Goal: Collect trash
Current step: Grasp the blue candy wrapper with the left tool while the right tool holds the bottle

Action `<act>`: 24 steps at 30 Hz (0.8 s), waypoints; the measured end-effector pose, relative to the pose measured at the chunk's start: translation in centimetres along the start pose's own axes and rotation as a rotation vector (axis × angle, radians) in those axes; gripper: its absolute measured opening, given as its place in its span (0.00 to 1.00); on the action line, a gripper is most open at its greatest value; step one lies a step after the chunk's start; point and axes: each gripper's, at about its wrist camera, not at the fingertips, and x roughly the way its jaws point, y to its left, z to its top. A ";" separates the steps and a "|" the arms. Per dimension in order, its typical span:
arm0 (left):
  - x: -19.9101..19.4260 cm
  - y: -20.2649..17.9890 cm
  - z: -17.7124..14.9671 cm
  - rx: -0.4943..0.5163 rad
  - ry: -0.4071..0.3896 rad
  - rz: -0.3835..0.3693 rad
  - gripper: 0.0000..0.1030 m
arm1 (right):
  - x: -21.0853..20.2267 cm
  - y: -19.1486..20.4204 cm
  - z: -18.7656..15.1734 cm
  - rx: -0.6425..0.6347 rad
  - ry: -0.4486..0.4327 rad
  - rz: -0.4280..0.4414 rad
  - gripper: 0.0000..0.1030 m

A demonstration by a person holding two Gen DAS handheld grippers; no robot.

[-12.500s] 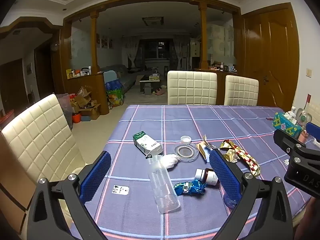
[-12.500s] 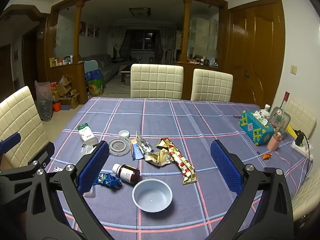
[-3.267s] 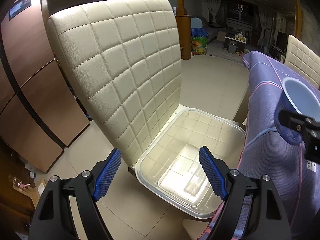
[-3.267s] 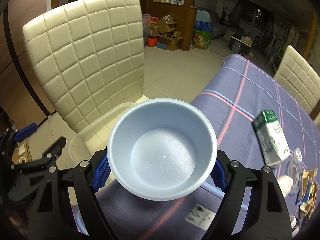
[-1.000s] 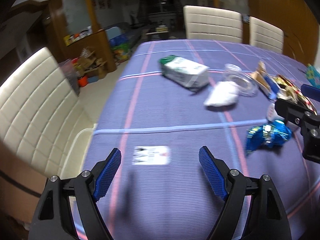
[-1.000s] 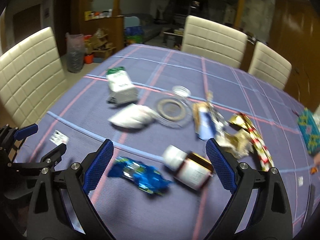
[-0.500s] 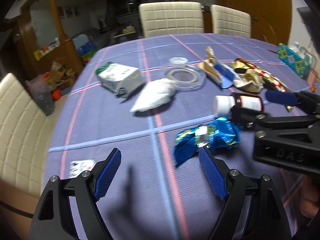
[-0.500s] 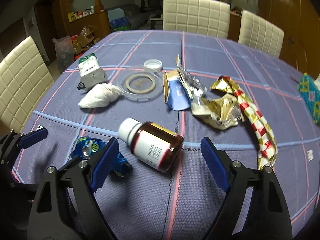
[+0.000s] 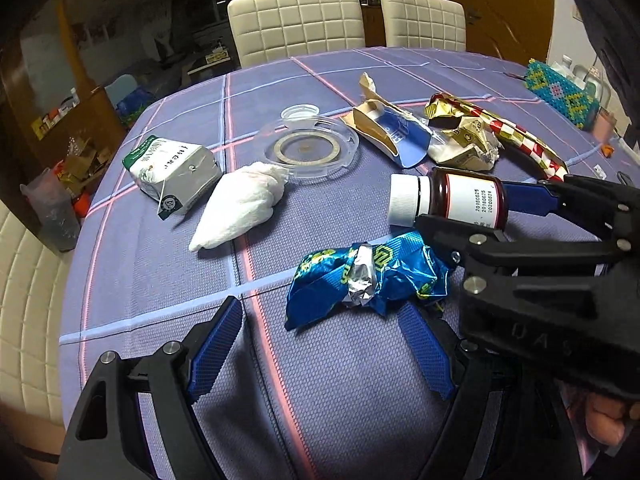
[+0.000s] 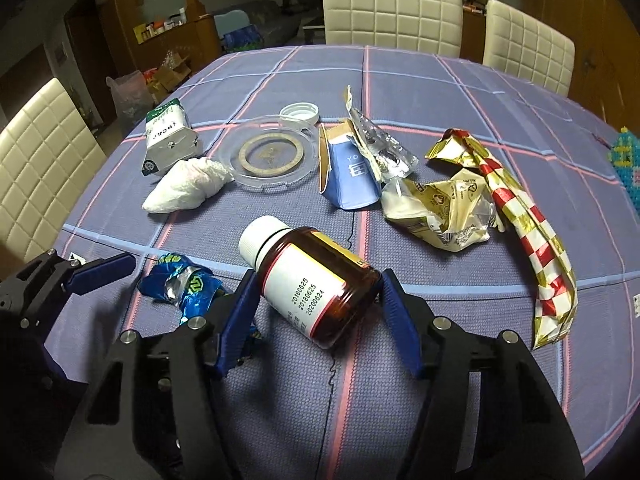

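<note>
Amber plastic or glass, the pill bottle (image 10: 308,276) is lying on its side on the purple checked tablecloth (image 10: 420,92), white cap pointing away. It looks rigid, smooth and prone to rolling, so the labelled barrel seems the safest hold. The right gripper (image 10: 318,304) is straddling that barrel, pads flanking it, not visibly clamped. Just beside it, the left gripper (image 9: 320,344) is gaping before a crinkly, feather-light blue wrapper (image 9: 368,276).

Indoor artificial light from above, moderately bright on tablecloth (image 10: 440,128); background rooms dim. Glare on foil wrapper (image 9: 362,276) and brown bottle (image 10: 316,280). Soft shadows beneath. Strong fisheye curvature, dark vignetted corners. Focus sharp.
</note>
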 end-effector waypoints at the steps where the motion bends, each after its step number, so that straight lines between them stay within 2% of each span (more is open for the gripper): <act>1: 0.0 0.2 0.0 -0.015 0.001 -0.013 0.76 | 0.0 0.0 0.1 0.000 -0.001 -0.004 0.60; 4: -0.2 1.2 0.0 -0.068 -0.010 -0.056 0.72 | 0.0 -0.3 0.0 0.013 0.004 0.001 0.60; 6: -0.3 1.7 -0.1 -0.094 -0.010 -0.080 0.48 | 0.0 -0.4 0.0 0.012 0.006 0.003 0.60; 7: -0.2 1.9 -0.1 -0.104 -0.001 -0.086 0.46 | 0.0 -0.3 0.0 0.012 0.004 0.003 0.60; 9: -0.2 1.8 0.0 -0.099 -0.006 -0.075 0.29 | 0.0 -0.2 0.0 0.010 0.009 0.008 0.60; 11: -0.4 1.8 0.0 -0.095 -0.004 -0.081 0.21 | 0.0 0.1 -0.1 -0.002 0.007 0.005 0.60; 13: -0.5 2.0 0.0 -0.099 -0.001 -0.097 0.21 | -0.1 0.4 -0.3 -0.011 0.004 0.001 0.60; 15: -0.5 2.2 0.0 -0.104 0.002 -0.117 0.22 | -0.1 0.3 -0.2 -0.007 0.006 0.004 0.60; 16: -0.6 2.4 -0.1 -0.110 0.005 -0.156 0.24 | -0.1 0.2 -0.2 -0.003 0.007 0.005 0.60; 17: -0.7 2.6 -0.1 -0.119 0.007 -0.193 0.32 | -0.1 0.0 -0.2 0.003 0.007 -0.001 0.60; 18: -0.7 2.7 -0.2 -0.127 0.007 -0.220 0.47 | -0.1 -0.3 -0.1 0.009 0.008 -0.005 0.60; 19: -0.8 3.0 -0.3 -0.144 0.007 -0.256 0.56 | -0.1 -0.8 0.0 0.026 0.012 -0.001 0.60; 20: -0.8 3.2 -0.3 -0.158 0.005 -0.267 0.76 | -0.2 -1.3 0.0 0.040 0.016 0.011 0.60; 21: -0.9 3.3 -0.4 -0.172 -0.006 -0.266 0.82 | -0.3 -1.7 0.1 0.054 0.020 0.024 0.60; 24: -0.9 2.7 -0.2 -0.163 -0.012 -0.239 0.82 | -0.8 -2.2 0.1 0.064 0.012 0.018 0.60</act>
